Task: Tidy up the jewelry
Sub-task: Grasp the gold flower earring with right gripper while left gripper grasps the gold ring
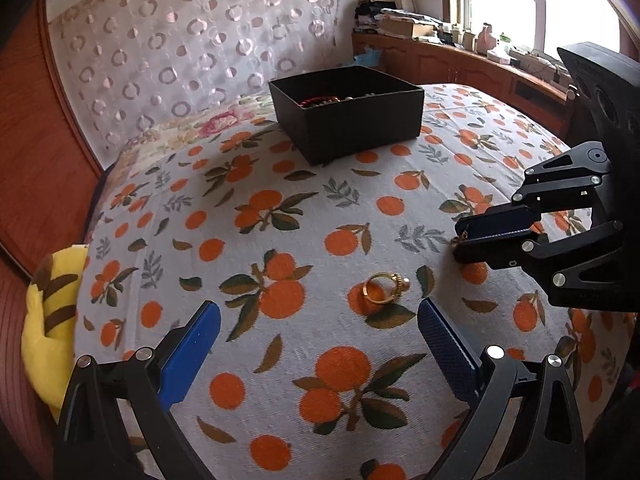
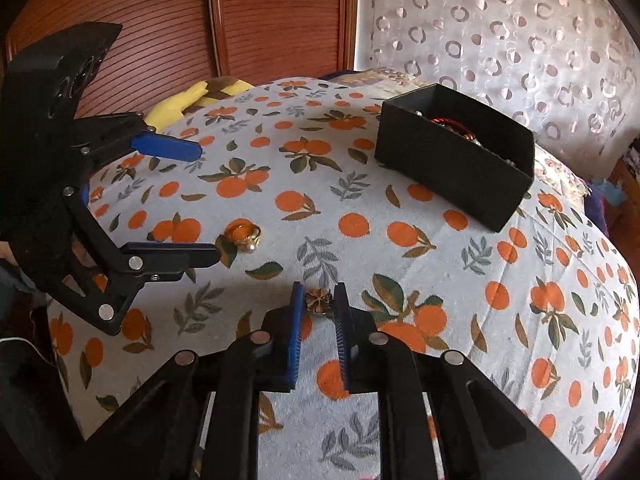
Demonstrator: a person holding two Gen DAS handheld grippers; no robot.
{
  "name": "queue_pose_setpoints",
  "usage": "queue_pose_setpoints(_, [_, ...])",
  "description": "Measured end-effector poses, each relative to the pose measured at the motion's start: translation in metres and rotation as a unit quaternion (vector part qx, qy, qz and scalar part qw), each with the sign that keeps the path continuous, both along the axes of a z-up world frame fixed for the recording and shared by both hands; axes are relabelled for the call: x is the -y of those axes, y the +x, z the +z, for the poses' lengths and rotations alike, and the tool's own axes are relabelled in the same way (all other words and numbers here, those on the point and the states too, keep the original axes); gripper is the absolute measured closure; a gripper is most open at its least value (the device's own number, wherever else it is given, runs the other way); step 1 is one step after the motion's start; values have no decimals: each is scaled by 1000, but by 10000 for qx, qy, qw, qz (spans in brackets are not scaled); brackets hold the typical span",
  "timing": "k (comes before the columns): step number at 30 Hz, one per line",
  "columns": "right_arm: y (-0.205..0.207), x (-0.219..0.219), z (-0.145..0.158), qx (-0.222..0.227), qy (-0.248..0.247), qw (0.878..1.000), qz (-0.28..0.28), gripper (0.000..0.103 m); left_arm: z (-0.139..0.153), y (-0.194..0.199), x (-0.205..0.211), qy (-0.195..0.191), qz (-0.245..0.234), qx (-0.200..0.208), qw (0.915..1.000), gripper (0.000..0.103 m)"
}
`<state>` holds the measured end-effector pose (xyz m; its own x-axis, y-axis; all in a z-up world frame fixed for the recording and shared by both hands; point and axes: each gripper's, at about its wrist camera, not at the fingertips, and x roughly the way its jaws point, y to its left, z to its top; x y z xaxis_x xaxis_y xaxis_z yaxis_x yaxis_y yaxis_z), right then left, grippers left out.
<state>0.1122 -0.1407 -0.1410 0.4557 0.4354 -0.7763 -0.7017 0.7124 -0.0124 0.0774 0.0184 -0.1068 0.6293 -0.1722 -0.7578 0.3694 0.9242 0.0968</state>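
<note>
I find the left gripper [image 1: 319,320] spread wide above the orange-print bedspread [image 1: 256,168], holding nothing. The gold ring with a pearl [image 1: 383,287] lies flat on the cloth just ahead of its fingertips, nearer the right-hand finger, untouched. I judge it light, rigid and smooth enough to skid; I would pinch across the band, clear of the pearl setting.

The right gripper [image 2: 318,300] is nearly closed on a small gold flower-shaped piece [image 2: 318,301] at the very tips of its blue pads [image 2: 297,320]; it appears gripped, low over the cloth. So shallow a hold could slip.

The black box [image 2: 452,168], already holding jewelry, sits well ahead of both grippers.
</note>
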Motion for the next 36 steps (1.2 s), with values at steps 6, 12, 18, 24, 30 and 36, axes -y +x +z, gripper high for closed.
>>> queue_pose_setpoints(6, [-6,18,3,41,130,9997,-184,86,1,0,9,-171,-59,-2,9998,8])
queue_pose_setpoints(12, [-8,31,7,101,265,9990,-342,86,3,-1,19,-265,-128,-53,9996,31])
queue_pose_setpoints(18, [-10,36,13,143,378,9985,-365,86,-4,0,27,-148,-151,-135,9997,55])
queue_pose_setpoints(24, [-10,34,13,138,393,9986,-340,86,-3,0,27,-191,-201,-155,9995,76])
queue_pose_setpoints(30, [-10,33,14,155,394,9985,-334,86,1,1,28,-219,-129,-101,9996,93])
queue_pose_setpoints(36, [-6,37,19,201,394,9982,-410,86,7,6,25,-247,1,11,9997,93])
